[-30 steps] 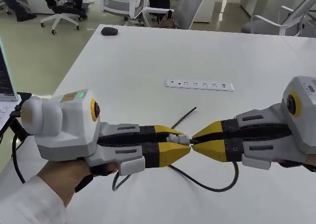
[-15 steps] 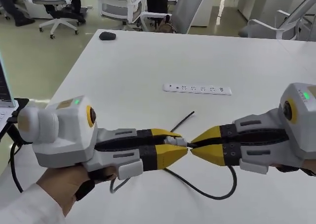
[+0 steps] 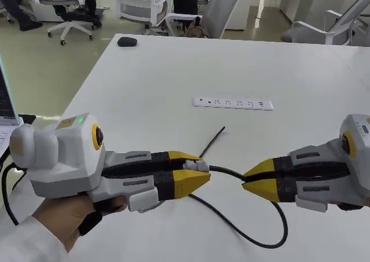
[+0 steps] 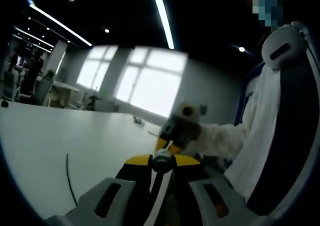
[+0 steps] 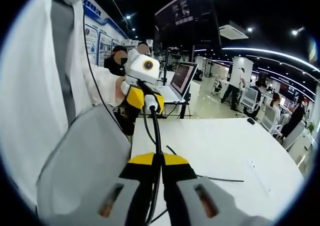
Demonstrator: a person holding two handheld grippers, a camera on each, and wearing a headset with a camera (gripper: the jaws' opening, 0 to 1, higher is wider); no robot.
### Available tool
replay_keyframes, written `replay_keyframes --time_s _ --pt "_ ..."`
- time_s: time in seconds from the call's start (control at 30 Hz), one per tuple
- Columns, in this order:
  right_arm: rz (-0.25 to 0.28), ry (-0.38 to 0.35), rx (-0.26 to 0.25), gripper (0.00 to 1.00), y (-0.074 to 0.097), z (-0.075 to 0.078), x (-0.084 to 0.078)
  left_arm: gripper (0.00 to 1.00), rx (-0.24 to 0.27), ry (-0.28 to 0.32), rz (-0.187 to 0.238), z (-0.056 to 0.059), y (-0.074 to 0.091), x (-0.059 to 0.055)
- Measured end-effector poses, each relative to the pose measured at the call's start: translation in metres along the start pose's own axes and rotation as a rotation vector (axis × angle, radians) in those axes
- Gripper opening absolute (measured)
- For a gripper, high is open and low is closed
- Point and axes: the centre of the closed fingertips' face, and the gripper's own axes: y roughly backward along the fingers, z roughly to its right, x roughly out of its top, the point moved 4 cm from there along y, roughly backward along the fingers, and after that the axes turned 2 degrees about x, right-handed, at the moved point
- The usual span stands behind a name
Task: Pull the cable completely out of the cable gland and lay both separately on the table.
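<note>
Left claw (image 3: 203,169), yellow-tipped and held in a person's hand (image 3: 69,213) at the near left, is clenched on a small pale plastic cable gland (image 3: 196,165), both lifted above the smooth white worktop (image 3: 173,77). Facing it from the right, the right claw (image 3: 245,179) is pinched tight on a round black cable (image 3: 226,170), which comes out of the gland and spans the gap between the two tips. Behind the right claw the cable drops in a wide loop onto the near worktop and runs back under the left claw. One thin end lies pointing toward the far side. In the right gripper view the cable (image 5: 156,131) runs straight from the closed jaws to the gland (image 5: 150,104).

Farther off on the worktop lies a long white power strip (image 3: 232,103), with a black computer mouse (image 3: 127,41) near the far left corner. Beyond the far edge stand white office chairs (image 3: 144,4) on a pale greenish floor (image 3: 46,59). The left gripper view shows bright windows (image 4: 145,81) and ceiling light strips (image 4: 162,14).
</note>
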Motion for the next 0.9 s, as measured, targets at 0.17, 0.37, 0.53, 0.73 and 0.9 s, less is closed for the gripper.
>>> replay_keyframes --time_s 0.17,0.37,0.53,0.73,0.9 --pt "-0.041 -0.019 -0.014 0.03 0.002 0.0 -0.016 0.17 -0.001 -0.007 -0.012 0.0 -0.001 -0.001" --pt "-0.09 -0.045 -0.044 0.03 0.01 0.005 -0.037 0.17 0.002 -0.004 0.007 0.0 0.001 0.002" --pt "-0.093 -0.072 -0.063 0.03 0.013 0.009 -0.046 0.17 0.007 -0.007 0.003 0.0 0.002 0.0" --pt "-0.114 -0.086 -0.069 0.03 0.01 0.008 -0.051 0.17 0.014 -0.019 -0.016 0.001 -0.002 -0.004" --pt "-0.125 -0.103 -0.073 0.03 0.013 0.009 -0.048 0.17 0.031 -0.016 -0.03 -0.003 -0.002 -0.005"
